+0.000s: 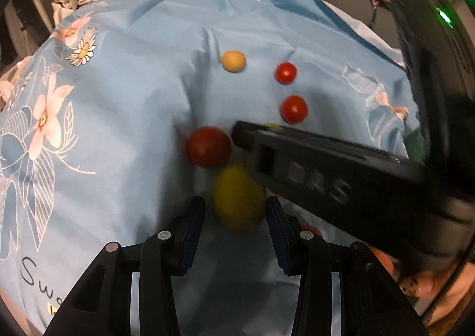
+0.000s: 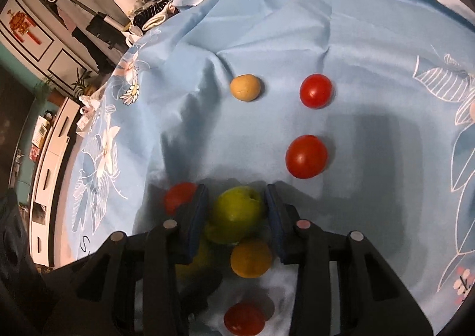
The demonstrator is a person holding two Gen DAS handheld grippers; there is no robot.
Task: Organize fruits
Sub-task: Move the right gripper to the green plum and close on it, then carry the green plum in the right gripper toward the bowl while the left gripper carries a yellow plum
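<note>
Lying spread beneath everything: light blue floral-print cloth (image 2: 371, 48), creased. Resting on it, far side: small round tan-yellow fruit (image 2: 245, 87), with glossy round red fruit (image 2: 315, 90) well apart to its right and second round red fruit (image 2: 306, 156) nearer, below that one. Hovering low over the near cluster: black right gripper with blue pads (image 2: 236, 211), jaws parted and flanking a round yellow-green fruit (image 2: 237, 212); contact with pads not determinable, so grasping or released cannot be told. Sitting just behind that: round orange fruit (image 2: 251, 258); nearest the camera, another red fruit (image 2: 244, 320); peeking past the left pad, a partly hidden red fruit (image 2: 178, 196). Hanging in the left wrist view: black left gripper with blue pads (image 1: 236, 211), jaws released and spread, blurred yellow fruit (image 1: 239, 196) lying between the tips, not clamped.
</note>
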